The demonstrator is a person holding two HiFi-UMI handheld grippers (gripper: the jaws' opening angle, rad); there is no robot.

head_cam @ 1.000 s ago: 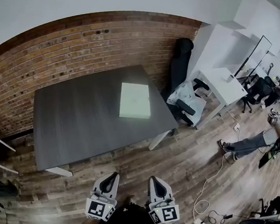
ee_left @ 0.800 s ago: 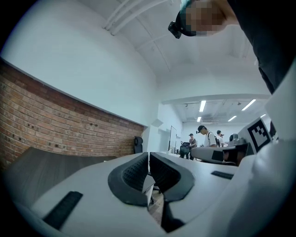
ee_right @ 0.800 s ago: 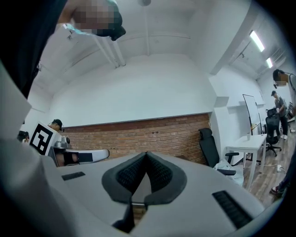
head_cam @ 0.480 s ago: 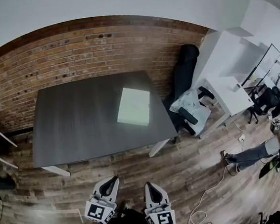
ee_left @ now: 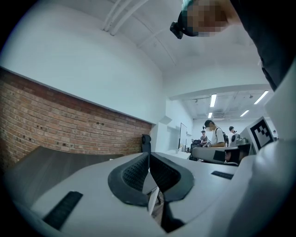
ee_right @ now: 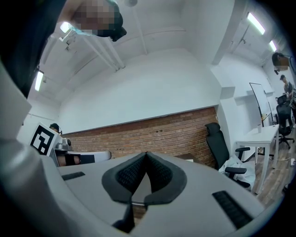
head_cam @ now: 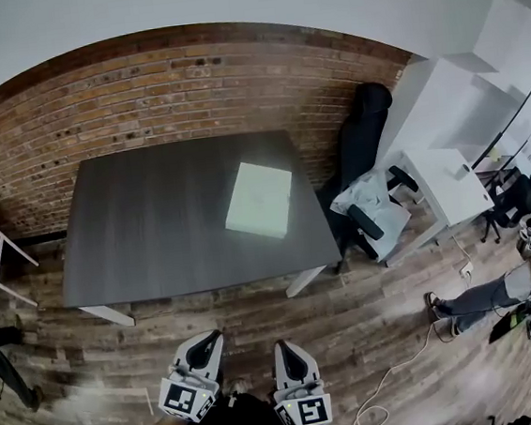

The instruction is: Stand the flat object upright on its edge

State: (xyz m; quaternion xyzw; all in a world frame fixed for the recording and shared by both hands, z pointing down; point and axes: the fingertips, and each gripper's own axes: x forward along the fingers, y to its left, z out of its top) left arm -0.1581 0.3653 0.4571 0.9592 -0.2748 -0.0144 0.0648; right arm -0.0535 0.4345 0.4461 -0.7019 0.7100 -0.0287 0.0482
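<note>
Hanging low over the wood-plank floor (head_cam: 258,316), both grippers sit at the bottom of the head view, side by side and well short of the dark grey table (head_cam: 154,228).

Left gripper (head_cam: 210,341) first: its own view shows the two ribbed black pads (ee_left: 132,173) pressed together at the tips. The jaws are fully closed with nothing between them. Right gripper (head_cam: 282,348), same story: pads (ee_right: 129,173) meeting in a tight point, and nothing gripped. Each is held roughly level, nose towards the table and the brick wall (head_cam: 140,97) behind it.

And the thing to watch: the flat pale box (head_cam: 259,200) lies face down on the table's right half, nearer the right edge than the middle, turned a little askew to the tabletop's sides. Neither gripper is anywhere near it, and nothing touches it.

Off to the right, a black office chair (head_cam: 363,135) stands between the table and a white desk (head_cam: 441,179). A person (head_cam: 486,292) sits on the floor further right, legs stretched towards the middle of the room.
</note>
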